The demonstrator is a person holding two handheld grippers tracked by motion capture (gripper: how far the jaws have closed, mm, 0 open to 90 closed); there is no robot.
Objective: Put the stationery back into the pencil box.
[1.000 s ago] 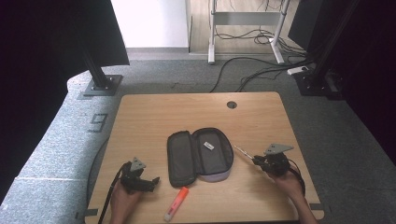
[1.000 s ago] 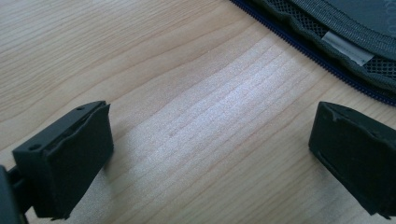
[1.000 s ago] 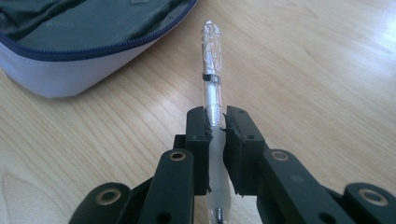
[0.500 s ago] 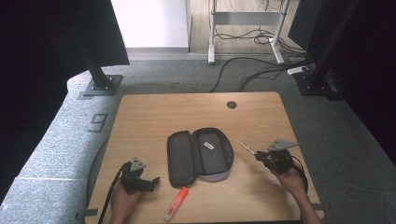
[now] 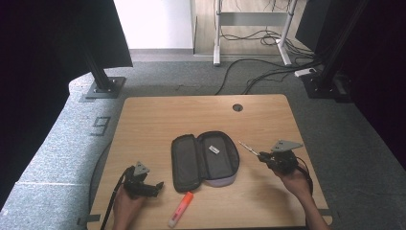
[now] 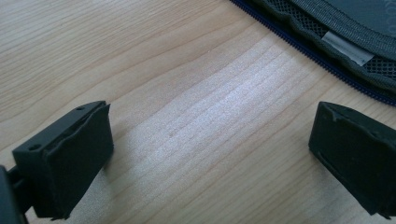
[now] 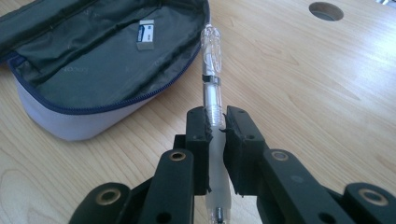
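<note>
the pen (image 7: pixel 212 88) is clamped between the pads of the right gripper (image 7: pixel 215 122), jaws closed on its clear barrel. the pen's far end points toward the case (image 7: pixel 93 74) and lies just beside the case's zipped rim, above the table (image 7: pixel 327 102). in the high view the pen (image 5: pixel 248 147) sticks out from the right gripper (image 5: pixel 261 157) toward the right edge of the case (image 5: pixel 205 160), near it but apart.

the case lies open and flat, both halves showing. a small white label (image 5: pixel 214 150) sits inside its right half.

a marker (image 5: pixel 180 209) lies on the table just below the case's lower left corner.

the left gripper (image 5: pixel 157 186) rests left of the case, near the marker. its jaws stand wide apart with nothing between them; in the left gripper view bare table (image 6: pixel 187 116) shows between the pads (image 6: pixel 70 158), and the case's zipper edge (image 6: pixel 327 60) lies beyond.
</note>
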